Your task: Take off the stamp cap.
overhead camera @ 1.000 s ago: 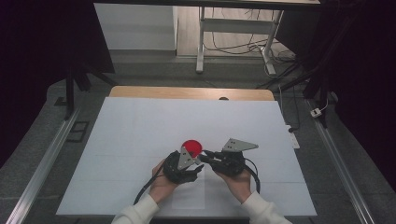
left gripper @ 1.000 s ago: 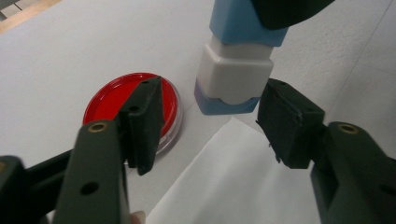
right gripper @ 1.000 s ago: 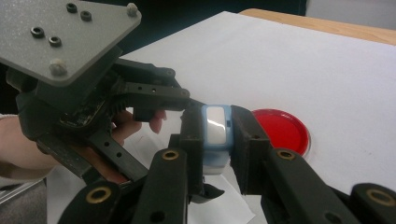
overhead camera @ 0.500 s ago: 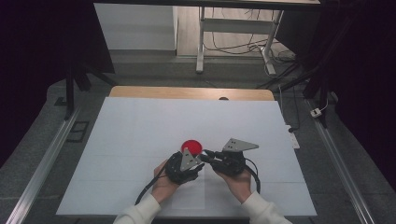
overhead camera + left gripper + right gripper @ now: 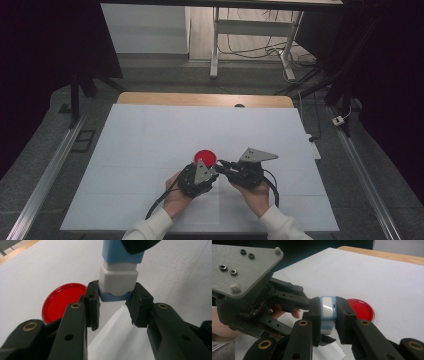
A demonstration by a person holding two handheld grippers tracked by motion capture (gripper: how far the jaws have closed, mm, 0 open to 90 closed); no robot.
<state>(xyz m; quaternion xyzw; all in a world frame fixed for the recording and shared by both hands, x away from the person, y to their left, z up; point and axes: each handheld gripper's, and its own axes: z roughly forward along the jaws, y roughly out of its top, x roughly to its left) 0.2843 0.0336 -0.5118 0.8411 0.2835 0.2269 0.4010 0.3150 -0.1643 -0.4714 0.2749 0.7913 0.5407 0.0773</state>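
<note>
White paper covers the table (image 5: 150, 130), with a strip of bare wood at its far edge and a dark room with cables and stands beyond. Near the front middle of the sheet, two hand-held grippers are brought tip to tip. A small blue-and-white block (image 5: 327, 312) (perhaps a capped container; its nature cannot be told) is held between them. The right gripper (image 5: 328, 315) is clamped on the block's blue end, and the left gripper (image 5: 116, 301) is set against the sides of its other blue end, just past the white middle; contact looks firm on one jaw, though a full clamp cannot be confirmed. A red round lid (image 5: 204, 157) is seen lying flat on the paper, just beyond the left gripper.

Compared with a second earlier, almost nothing has shifted: both hands are kept in the same spot and the red lid lies where it did. This is judged to be a steady two-handed hold, probably for pulling the block apart or pressing it together.
</note>
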